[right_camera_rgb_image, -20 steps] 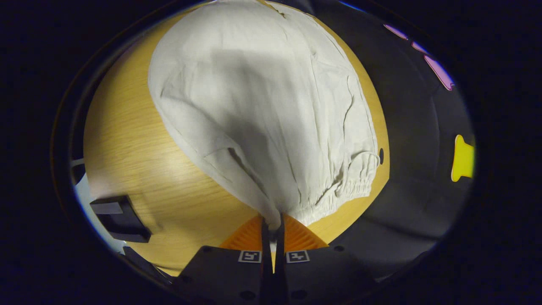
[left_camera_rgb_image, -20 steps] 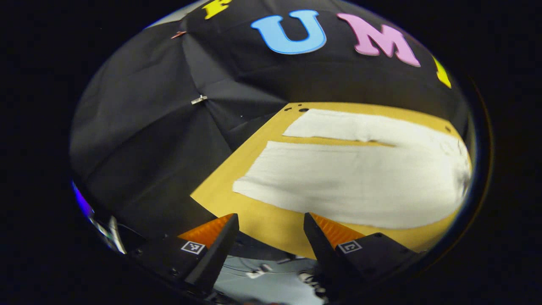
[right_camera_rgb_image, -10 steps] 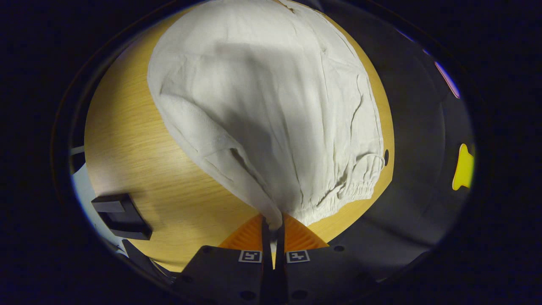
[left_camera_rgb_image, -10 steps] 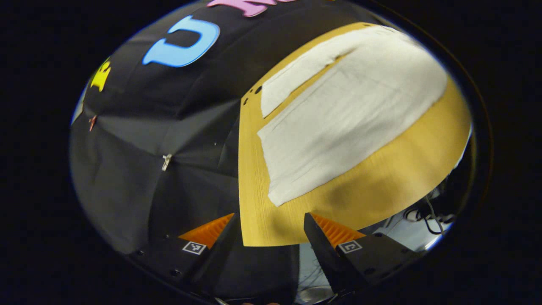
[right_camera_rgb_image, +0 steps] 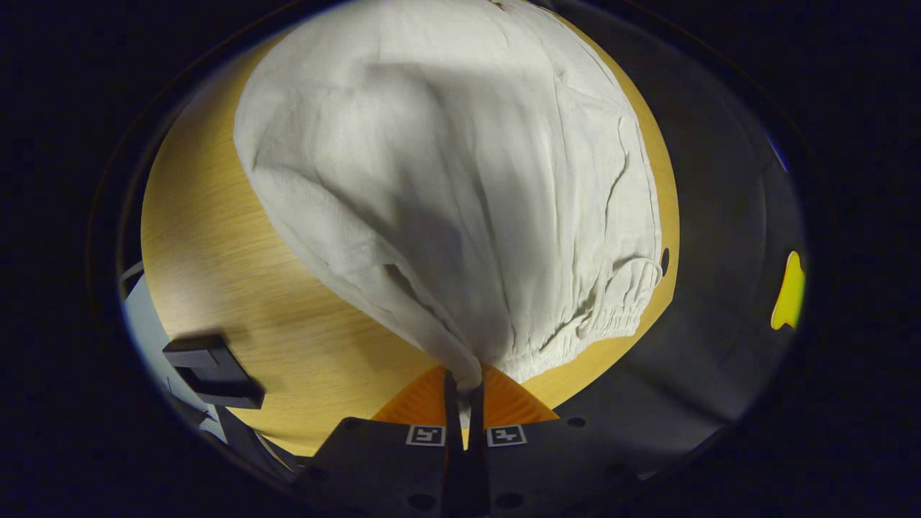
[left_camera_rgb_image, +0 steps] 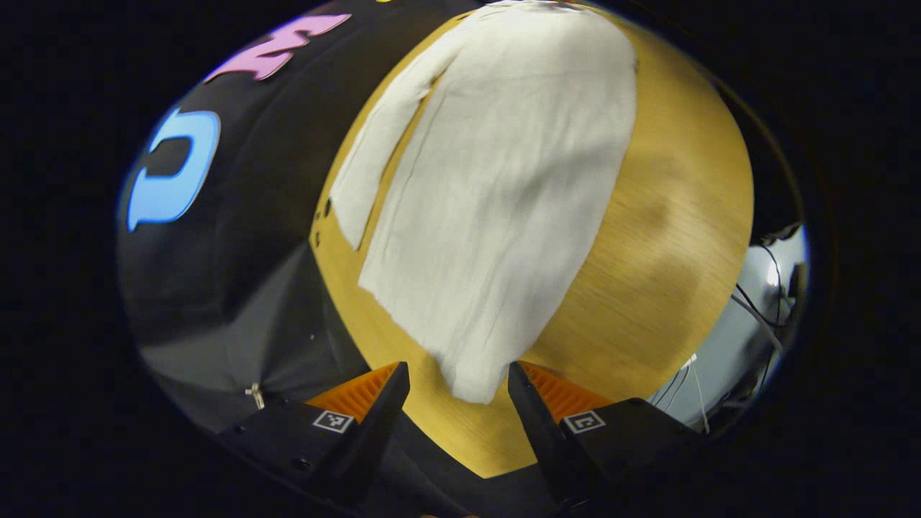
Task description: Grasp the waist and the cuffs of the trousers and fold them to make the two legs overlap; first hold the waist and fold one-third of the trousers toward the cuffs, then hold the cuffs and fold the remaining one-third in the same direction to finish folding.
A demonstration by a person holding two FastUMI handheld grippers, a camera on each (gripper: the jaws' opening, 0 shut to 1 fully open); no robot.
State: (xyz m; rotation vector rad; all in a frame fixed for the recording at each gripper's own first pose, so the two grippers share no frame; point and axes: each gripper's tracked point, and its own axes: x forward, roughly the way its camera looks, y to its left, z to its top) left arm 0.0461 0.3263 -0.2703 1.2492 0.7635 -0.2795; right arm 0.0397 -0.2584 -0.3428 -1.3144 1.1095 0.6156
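White trousers [left_camera_rgb_image: 504, 180] lie spread on a wooden table [left_camera_rgb_image: 669, 244], both legs side by side. In the left gripper view, my left gripper [left_camera_rgb_image: 458, 392] is open, and the corner of the nearer leg's cuff [left_camera_rgb_image: 471, 381] sits between its fingers. In the right gripper view, the trousers [right_camera_rgb_image: 446, 187] rise in a lifted bulge from the table [right_camera_rgb_image: 216, 252]. My right gripper [right_camera_rgb_image: 464, 388] is shut on the near corner of the gathered waist [right_camera_rgb_image: 575, 331], which is pulled up off the wood.
A black block [right_camera_rgb_image: 212, 370] stands at the table's edge, lower left in the right gripper view. Cables [left_camera_rgb_image: 755, 309] lie on the grey floor past the table's right edge in the left gripper view. Black cloth walls the far side.
My left gripper has swung round and closed in on the near cuff, which now lies between its open fingers. My right gripper keeps hold of the waist, barely shifted.
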